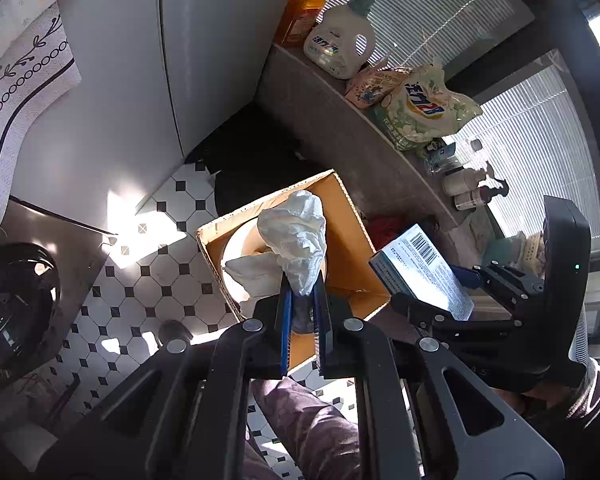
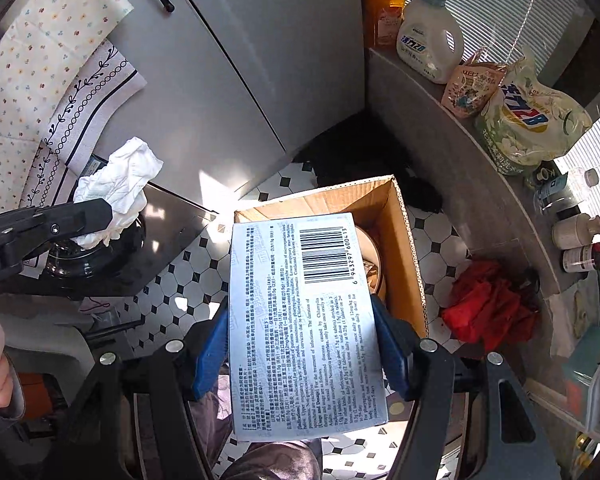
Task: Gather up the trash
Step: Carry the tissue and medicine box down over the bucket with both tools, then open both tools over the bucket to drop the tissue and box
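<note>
Two grips: left gripper point(image 1: 300, 304) pinching crumpled tissue point(image 1: 296, 236), right gripper point(image 2: 304, 344) clamping medicine box point(image 2: 300, 320), above cardboard box point(image 2: 410, 248).

left gripper point(image 1: 300, 300) clamped, right gripper point(image 2: 304, 336) gripping

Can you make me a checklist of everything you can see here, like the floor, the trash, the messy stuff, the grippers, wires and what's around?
Surface: black-and-white tiled floor, sunlit patches.
Job's things: open cardboard box on the floor, some trash already inside; crumpled white tissue; printed barcode carton.
Clutter: red cloth on the floor; detergent jug, orange bottle, refill bags, small bottles on the ledge.
Grippers: left gripper shut on the tissue; right gripper clamps the carton.
Cables: nothing seen.
Surroundings: grey cabinet doors, patterned cloths, window blinds.
</note>
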A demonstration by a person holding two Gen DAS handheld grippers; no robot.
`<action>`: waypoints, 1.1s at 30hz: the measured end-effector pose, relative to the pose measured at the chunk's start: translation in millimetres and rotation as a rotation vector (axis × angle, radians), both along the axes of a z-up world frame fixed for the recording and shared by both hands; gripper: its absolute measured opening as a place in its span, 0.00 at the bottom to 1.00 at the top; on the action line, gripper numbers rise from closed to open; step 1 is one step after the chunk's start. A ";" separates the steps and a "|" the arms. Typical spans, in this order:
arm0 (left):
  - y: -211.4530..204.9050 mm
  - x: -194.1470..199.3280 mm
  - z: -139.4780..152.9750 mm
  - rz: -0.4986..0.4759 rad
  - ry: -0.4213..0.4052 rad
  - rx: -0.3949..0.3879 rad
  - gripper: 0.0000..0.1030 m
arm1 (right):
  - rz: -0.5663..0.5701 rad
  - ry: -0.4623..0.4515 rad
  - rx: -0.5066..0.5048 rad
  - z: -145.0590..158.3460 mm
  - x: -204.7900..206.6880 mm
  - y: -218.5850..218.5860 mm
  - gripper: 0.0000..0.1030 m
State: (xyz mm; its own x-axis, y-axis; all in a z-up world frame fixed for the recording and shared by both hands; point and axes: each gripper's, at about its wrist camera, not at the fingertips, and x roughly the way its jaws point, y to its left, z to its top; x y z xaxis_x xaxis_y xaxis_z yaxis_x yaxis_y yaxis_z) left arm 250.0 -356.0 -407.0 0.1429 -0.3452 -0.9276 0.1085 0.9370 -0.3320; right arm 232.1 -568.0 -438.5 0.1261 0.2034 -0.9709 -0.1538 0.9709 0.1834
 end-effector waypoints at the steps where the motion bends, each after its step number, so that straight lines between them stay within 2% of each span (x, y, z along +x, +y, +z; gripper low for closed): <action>1: -1.6 0.2 -10.3 -0.005 0.007 0.001 0.09 | -0.003 0.007 -0.003 -11.8 0.2 -0.2 0.63; 5: -5.6 -0.5 -48.6 -0.014 0.039 0.005 0.09 | -0.018 0.026 -0.001 -60.7 2.9 -0.4 0.64; 6: -5.6 -0.8 -57.0 -0.015 0.046 0.008 0.09 | -0.020 0.034 0.003 -73.5 3.6 -0.4 0.67; 8: -6.6 -1.2 -73.6 -0.017 0.057 0.011 0.09 | -0.038 0.048 0.001 -96.4 3.0 -2.1 0.79; 13: -17.2 0.9 -110.4 -0.057 0.082 0.007 0.09 | -0.079 0.076 0.023 -129.3 -6.4 -12.3 0.83; 16: -30.7 4.0 -131.3 -0.085 0.096 0.005 0.09 | -0.111 0.076 0.024 -134.2 -14.7 -22.6 0.89; 27: -93.2 16.7 -204.1 -0.206 0.184 -0.004 0.10 | -0.270 0.033 0.027 -106.9 -43.9 -81.1 0.91; 29: -98.2 17.6 -213.9 -0.211 0.202 0.000 0.20 | -0.296 0.030 0.027 -105.5 -48.8 -89.8 0.91; 31: -98.9 17.8 -219.5 -0.203 0.219 -0.007 0.42 | -0.322 0.038 0.032 -105.5 -53.3 -95.6 0.91; 33: -96.8 17.3 -217.6 -0.190 0.220 0.001 0.45 | -0.348 0.056 0.049 -104.0 -57.0 -99.5 0.91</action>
State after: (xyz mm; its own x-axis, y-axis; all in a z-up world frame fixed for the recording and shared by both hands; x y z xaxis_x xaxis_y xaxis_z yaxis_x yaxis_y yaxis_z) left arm 267.2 -452.8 -624.6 -0.1287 -0.3458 -0.9294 0.2076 0.9071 -0.3662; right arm 175.1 -667.5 -542.4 0.1431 0.2042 -0.9684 0.1961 0.9532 0.2300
